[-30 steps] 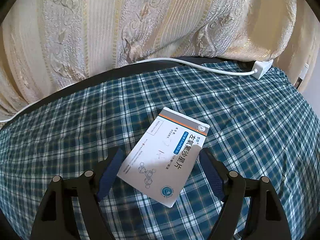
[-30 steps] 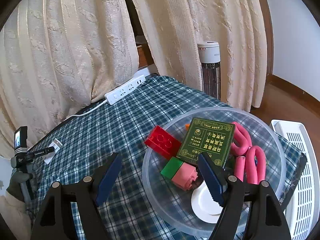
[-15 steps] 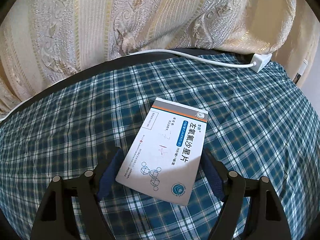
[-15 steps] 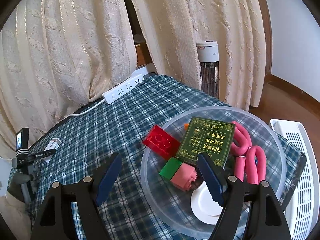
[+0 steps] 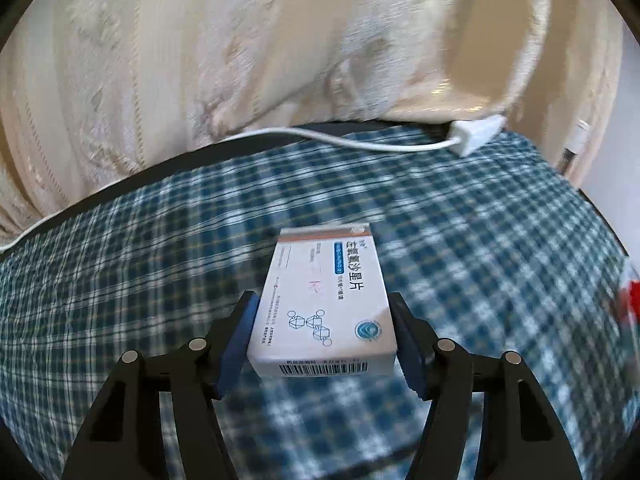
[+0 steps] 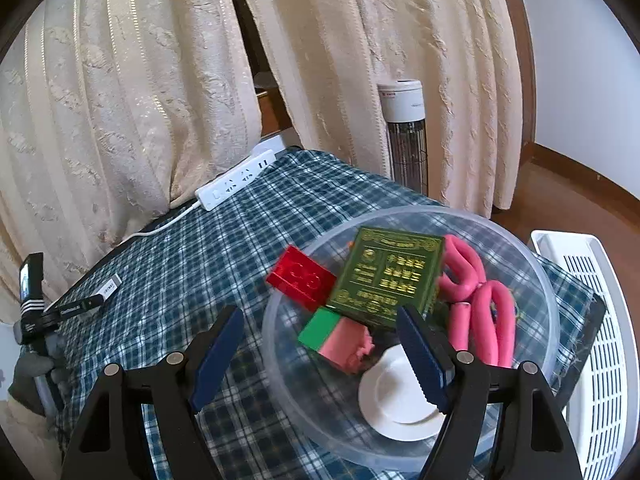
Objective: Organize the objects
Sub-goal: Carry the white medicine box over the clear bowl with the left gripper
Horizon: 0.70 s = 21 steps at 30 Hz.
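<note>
Left gripper [image 5: 323, 342] clamps the medicine box [image 5: 325, 304] (keep it level); carry it to the clear bowl [image 6: 536, 280]; right gripper [image 6: 320, 356] hangs released.

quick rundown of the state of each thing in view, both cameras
left gripper: shut on the white box
white box: flat, gripped by its long sides
right gripper: open, empty, over the bowl rim
clear bowl: upright, holding items
green box: tilted atop the pile
red block: resting on the rim
power strip: nothing plugged in

2 boxes [image 5: 326, 300] [image 6: 386, 276], 2 bricks [image 6: 301, 278] [image 6: 336, 338], 1 bowl [image 6: 536, 268] (clear), 1 plate [image 6: 394, 400].
</note>
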Tool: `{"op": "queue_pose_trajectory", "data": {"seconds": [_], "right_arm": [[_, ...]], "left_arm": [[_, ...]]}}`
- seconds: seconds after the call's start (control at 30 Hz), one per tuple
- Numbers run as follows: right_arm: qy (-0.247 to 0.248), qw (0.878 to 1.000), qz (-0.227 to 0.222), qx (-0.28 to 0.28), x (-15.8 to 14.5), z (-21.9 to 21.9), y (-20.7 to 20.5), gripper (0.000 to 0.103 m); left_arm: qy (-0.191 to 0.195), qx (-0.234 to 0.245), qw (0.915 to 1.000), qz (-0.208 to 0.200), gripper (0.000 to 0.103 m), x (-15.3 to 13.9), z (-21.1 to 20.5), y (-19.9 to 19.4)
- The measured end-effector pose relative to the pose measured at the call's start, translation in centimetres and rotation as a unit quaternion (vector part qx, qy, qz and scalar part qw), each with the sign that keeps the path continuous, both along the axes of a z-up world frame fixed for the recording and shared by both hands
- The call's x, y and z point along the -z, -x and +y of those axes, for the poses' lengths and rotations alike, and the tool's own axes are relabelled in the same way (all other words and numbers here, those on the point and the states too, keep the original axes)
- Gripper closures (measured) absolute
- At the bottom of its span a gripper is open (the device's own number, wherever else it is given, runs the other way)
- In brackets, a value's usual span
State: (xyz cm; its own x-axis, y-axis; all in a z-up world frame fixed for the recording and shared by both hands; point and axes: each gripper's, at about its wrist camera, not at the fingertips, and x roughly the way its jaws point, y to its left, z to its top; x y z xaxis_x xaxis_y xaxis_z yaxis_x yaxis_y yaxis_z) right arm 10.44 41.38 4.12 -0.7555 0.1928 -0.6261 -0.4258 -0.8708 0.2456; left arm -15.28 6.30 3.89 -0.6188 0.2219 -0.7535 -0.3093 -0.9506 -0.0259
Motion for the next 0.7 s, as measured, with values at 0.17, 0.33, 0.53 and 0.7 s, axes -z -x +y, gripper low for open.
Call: {"op": "queue_pose_trajectory", "data": {"seconds": [0.17, 0.33, 0.53, 0.7], "right_arm": [[0.006, 1.000, -0.002, 0.011, 0.6, 1.0, -0.8, 0.021], [0.013, 1.000, 0.001, 0.022, 1.0, 2.0, -1.7, 0.021], [0.021, 0.999, 0.004, 0.026, 1.5, 2.9, -2.3, 0.021], [0.026, 0.999, 0.007, 0.032, 1.8, 3.9, -2.9, 0.021]], "left_arm": [[-0.008, 0.035, 0.9993, 0.012, 0.039, -1.3, 3.2, -2.4], [-0.011, 0.063, 0.9978, 0.019, 0.039, -2.3, 5.7, -4.5], [-0.021, 0.099, 0.9943, 0.031, 0.039, -3.8, 8.9, -7.3], [-0.037, 0.137, 0.9892, 0.039, 0.039, -5.3, 11.9, -9.5]]}}
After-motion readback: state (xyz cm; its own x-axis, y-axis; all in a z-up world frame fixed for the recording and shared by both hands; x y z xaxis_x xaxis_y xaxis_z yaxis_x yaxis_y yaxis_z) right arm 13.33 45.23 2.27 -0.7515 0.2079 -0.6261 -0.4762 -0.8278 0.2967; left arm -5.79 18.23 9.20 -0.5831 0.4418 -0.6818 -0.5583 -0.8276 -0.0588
